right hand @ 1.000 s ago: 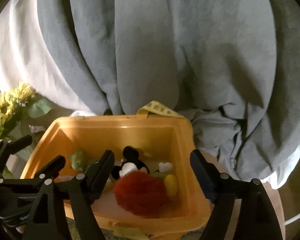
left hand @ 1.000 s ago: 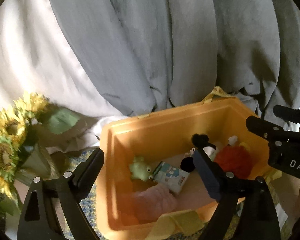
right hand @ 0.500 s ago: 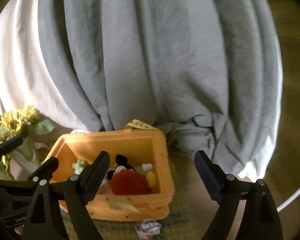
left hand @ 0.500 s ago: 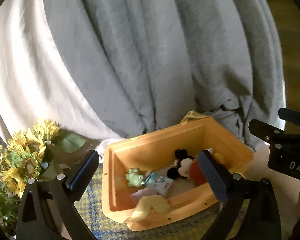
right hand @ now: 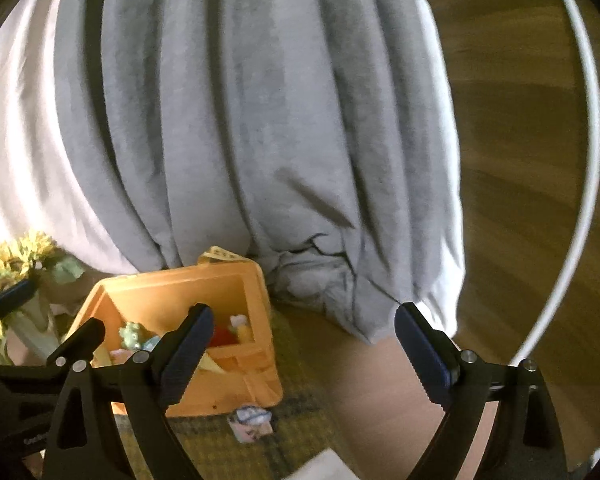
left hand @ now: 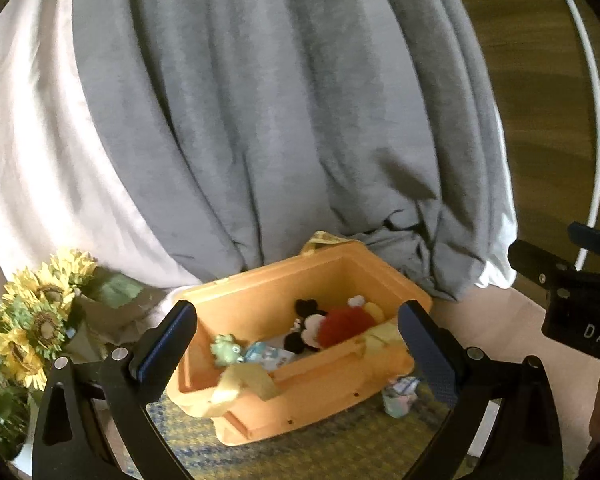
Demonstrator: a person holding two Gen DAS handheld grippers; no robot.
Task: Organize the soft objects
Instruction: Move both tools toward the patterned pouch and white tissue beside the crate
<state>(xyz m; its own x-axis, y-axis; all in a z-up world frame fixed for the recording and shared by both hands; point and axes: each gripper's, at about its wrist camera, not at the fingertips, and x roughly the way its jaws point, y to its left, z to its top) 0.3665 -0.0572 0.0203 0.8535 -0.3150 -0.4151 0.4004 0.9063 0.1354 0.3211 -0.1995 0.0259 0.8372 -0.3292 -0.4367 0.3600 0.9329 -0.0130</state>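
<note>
An orange bin (left hand: 328, 396) (right hand: 236, 384) sits on a checked mat. It holds a Mickey plush (left hand: 306, 326), a red fuzzy toy (left hand: 348, 322), a green frog toy (left hand: 226, 348) (right hand: 130, 334), a blue-white pouch (left hand: 268, 354) and a yellow cloth (left hand: 244, 384) draped over the front rim. A small pastel soft toy (left hand: 398, 396) (right hand: 250, 424) lies on the mat in front of the bin. My left gripper (left hand: 296, 344) is open and empty, held back from the bin. My right gripper (right hand: 300, 344) is open and empty, to the right of the bin.
Grey and white bedding (left hand: 260, 120) hangs behind the bin. A sunflower bouquet (left hand: 36, 320) (right hand: 16, 260) stands at the left. A wooden floor (right hand: 520, 160) and a white hoop (right hand: 580, 160) are at the right. A white sheet (right hand: 324, 466) lies at the mat's front.
Both grippers have pulled back and up from the bin, which now looks smaller. The small pastel toy on the mat has come into view. Both stay open.
</note>
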